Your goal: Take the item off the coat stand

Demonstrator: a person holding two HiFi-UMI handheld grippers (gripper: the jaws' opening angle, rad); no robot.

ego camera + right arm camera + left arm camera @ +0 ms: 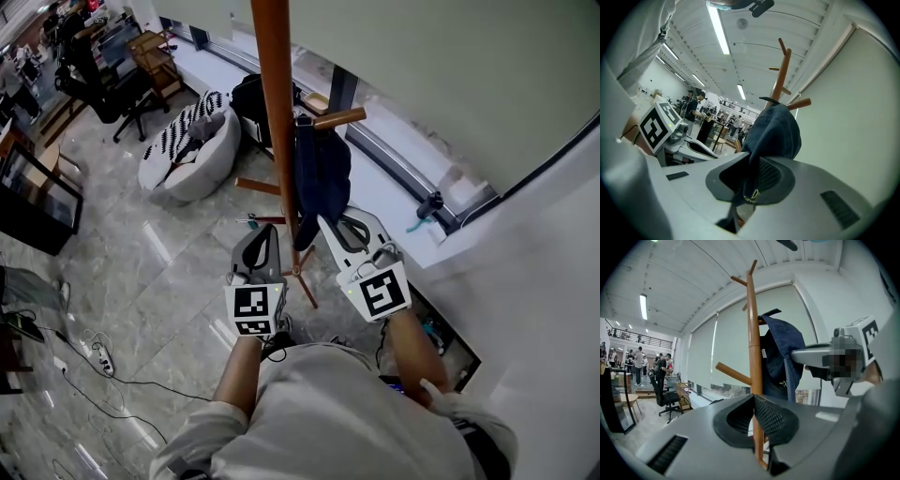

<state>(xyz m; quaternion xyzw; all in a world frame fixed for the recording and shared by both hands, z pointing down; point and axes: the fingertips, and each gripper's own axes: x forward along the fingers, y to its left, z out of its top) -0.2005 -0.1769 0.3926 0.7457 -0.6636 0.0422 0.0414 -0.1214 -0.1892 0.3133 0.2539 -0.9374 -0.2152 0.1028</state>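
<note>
My right hand-held gripper (751,164) clamped on lower edge of dark blue garment (777,131). Garment hangs on peg (339,118) of coat stand (275,103). Left hand-held gripper (753,398): jaws together, empty, near pole. I'd lift cloth up over peg tip, then draw away slowly so stand doesn't tip.

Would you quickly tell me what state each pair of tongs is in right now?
Left tongs: closed, empty.
Right tongs: closed on the dark blue garment hanging on the coat stand.
</note>
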